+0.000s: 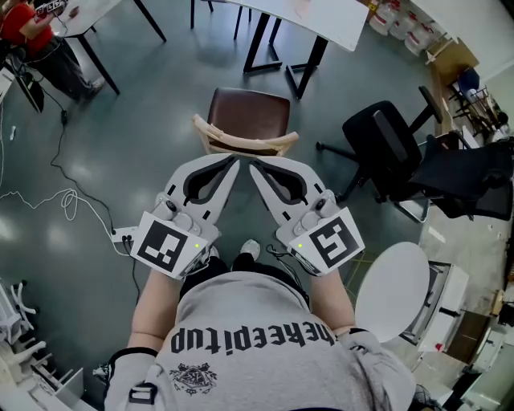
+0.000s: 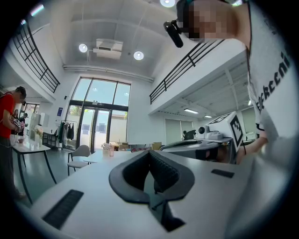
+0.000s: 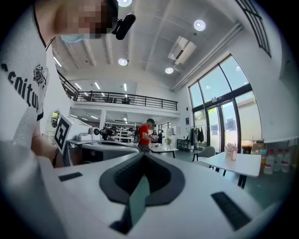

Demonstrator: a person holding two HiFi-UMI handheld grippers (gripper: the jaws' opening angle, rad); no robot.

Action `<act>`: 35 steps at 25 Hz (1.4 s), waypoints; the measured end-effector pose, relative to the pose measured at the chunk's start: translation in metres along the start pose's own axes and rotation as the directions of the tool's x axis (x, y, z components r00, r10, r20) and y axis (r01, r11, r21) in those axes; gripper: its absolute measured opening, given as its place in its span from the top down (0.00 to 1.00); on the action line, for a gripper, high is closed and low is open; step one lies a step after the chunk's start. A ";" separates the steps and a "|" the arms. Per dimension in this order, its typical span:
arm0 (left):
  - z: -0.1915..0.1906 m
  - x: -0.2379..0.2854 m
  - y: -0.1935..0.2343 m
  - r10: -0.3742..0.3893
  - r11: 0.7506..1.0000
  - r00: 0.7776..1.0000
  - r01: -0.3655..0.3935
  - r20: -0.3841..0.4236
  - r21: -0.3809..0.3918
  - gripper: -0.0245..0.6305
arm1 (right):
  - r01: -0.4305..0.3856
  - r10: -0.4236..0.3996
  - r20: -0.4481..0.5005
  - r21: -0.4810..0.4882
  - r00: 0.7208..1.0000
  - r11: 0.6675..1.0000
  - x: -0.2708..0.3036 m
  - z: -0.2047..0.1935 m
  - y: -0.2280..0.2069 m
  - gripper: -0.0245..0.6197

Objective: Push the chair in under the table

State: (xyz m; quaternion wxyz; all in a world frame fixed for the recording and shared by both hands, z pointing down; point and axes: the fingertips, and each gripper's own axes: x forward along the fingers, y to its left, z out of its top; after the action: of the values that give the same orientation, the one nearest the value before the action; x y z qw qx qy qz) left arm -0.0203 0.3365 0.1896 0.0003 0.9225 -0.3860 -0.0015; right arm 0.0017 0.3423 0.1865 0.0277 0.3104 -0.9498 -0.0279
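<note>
The chair [image 1: 249, 119] has a brown seat and a pale wooden backrest [image 1: 245, 143]. It stands on the grey floor in the head view, a little short of the white table [image 1: 321, 18] with black legs. My left gripper [image 1: 233, 160] and right gripper [image 1: 255, 167] are held level in front of me, tips angled toward each other just behind the backrest. Both are shut with nothing between the jaws. The left gripper view shows its closed jaws [image 2: 149, 152] and the other gripper [image 2: 205, 142] beside it. The right gripper view [image 3: 142, 154] shows the same; neither view shows the chair.
A black office chair [image 1: 385, 144] stands to the right of the brown chair. A white round seat [image 1: 393, 289] is at my right side. Cables [image 1: 64, 201] and a power strip [image 1: 124, 235] lie on the floor at left. A person in red [image 1: 20, 24] stands by another table [image 1: 88, 12].
</note>
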 end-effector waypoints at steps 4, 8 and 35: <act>-0.001 0.008 -0.003 0.032 0.999 0.999 -0.032 -0.009 0.011 0.94 | -0.011 0.011 -0.005 -0.001 1.000 1.000 -0.008 -0.005 -0.008 0.95; -0.008 0.012 -0.009 0.055 0.998 0.998 -0.055 -0.006 0.028 0.94 | -0.016 0.015 -0.026 -0.036 1.000 0.999 -0.017 -0.016 -0.015 0.95; -0.037 0.066 0.082 -0.052 0.999 0.997 0.052 -0.064 0.008 0.94 | 0.109 -0.110 -0.108 -0.018 0.988 0.994 0.053 -0.045 -0.084 0.94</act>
State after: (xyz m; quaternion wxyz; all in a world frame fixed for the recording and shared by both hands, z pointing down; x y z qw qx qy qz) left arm -0.0321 0.2323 0.2271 0.0083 0.9318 -0.3617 0.0297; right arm 0.0118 0.2413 0.2277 0.0798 0.3630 -0.9282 -0.0183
